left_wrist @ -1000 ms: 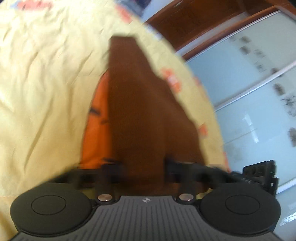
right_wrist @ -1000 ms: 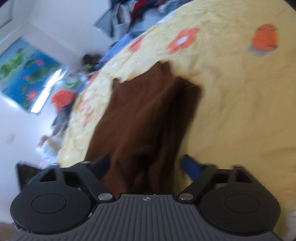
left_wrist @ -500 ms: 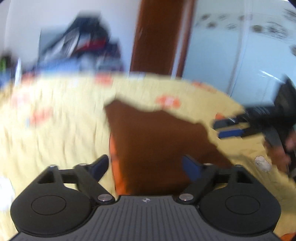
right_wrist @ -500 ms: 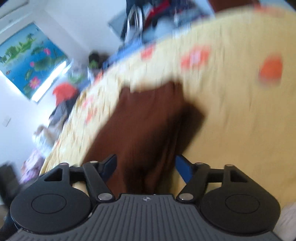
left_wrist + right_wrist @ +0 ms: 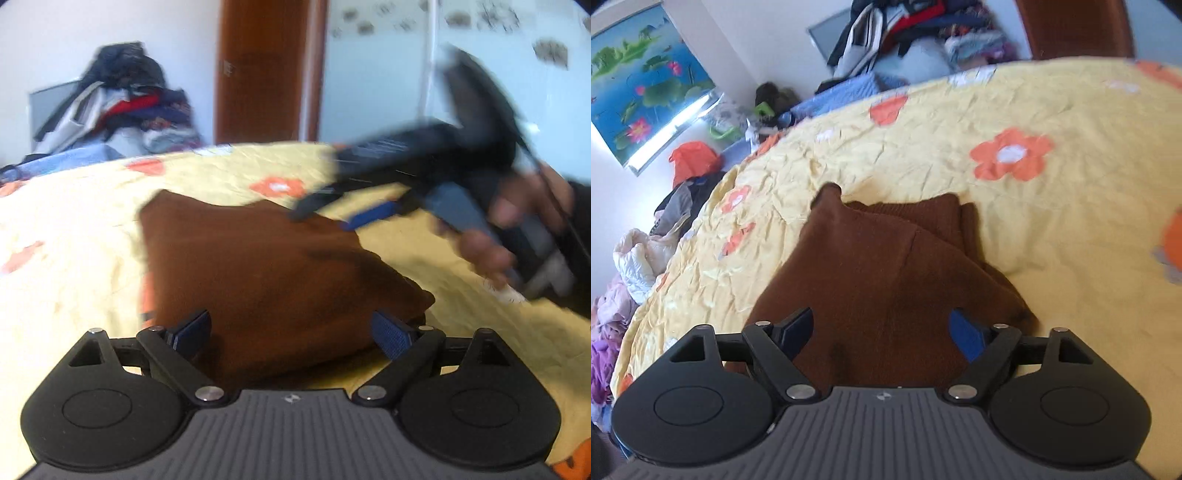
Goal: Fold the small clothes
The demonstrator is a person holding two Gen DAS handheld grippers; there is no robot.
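My left gripper point(image 5: 291, 328) has its jaws spreading wider, and nothing is pinched: the blue pads stand apart at 8 and 4 o'clock of the left wrist view, with the brown garment point(image 5: 266, 266) lying past them on the yellow flowered bedspread point(image 5: 74, 236). An orange piece point(image 5: 147, 295) peeks out under the garment's edge at 9 o'clock. My right gripper point(image 5: 882, 332) is opening too, its pads clear of the cloth. In the right wrist view the brown garment point(image 5: 879, 273) fills the centre, folded into layers, its ribbed edges pointing toward 12 o'clock. From the left wrist view my right hand point(image 5: 517, 221) and its tool show blurred at 2 o'clock, hanging over the garment's far corner. A heap of clothes point(image 5: 122, 107) sits beyond the bed at 10 o'clock, and a lotus picture point(image 5: 642, 81) hangs at 10 o'clock in the right wrist view.
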